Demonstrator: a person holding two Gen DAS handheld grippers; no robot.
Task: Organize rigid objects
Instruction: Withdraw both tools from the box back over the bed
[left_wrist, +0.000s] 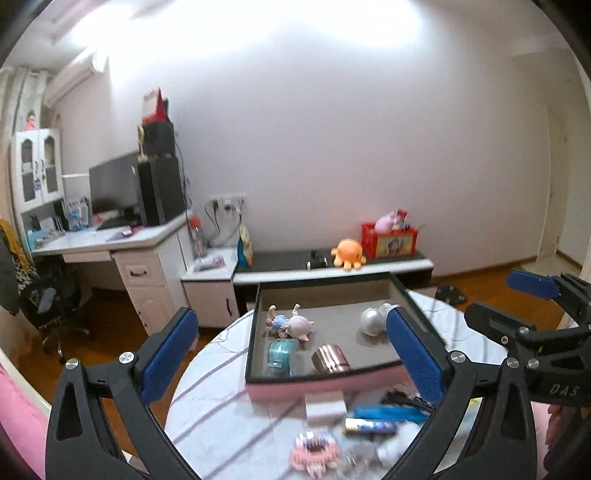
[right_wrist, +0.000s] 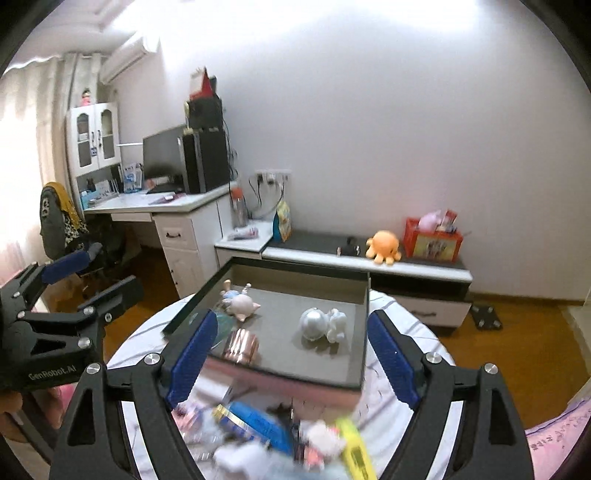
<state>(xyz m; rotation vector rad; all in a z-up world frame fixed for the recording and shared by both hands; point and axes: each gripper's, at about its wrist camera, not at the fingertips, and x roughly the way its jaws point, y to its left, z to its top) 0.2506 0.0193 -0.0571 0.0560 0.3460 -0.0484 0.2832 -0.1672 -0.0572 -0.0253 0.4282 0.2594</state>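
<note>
Low in both wrist frames, below the tray (left_wrist: 325, 374), lies the blurred clutter, blue packet (right_wrist: 258, 421) slanting lower right. Left gripper (left_wrist: 295, 354) and right gripper (right_wrist: 291, 354) both spread, empty, above it.

White lettering reading "GenRobot.AI" is showing on the black body of the left gripper (right_wrist: 79, 284) at nine o'clock in the right wrist view. The letters "DAS" are standing on the black body of the right gripper (left_wrist: 517, 299) at four o'clock in the left wrist view. Print on the red box (left_wrist: 389, 240) and the blurred packets is proving too small to read.
</note>
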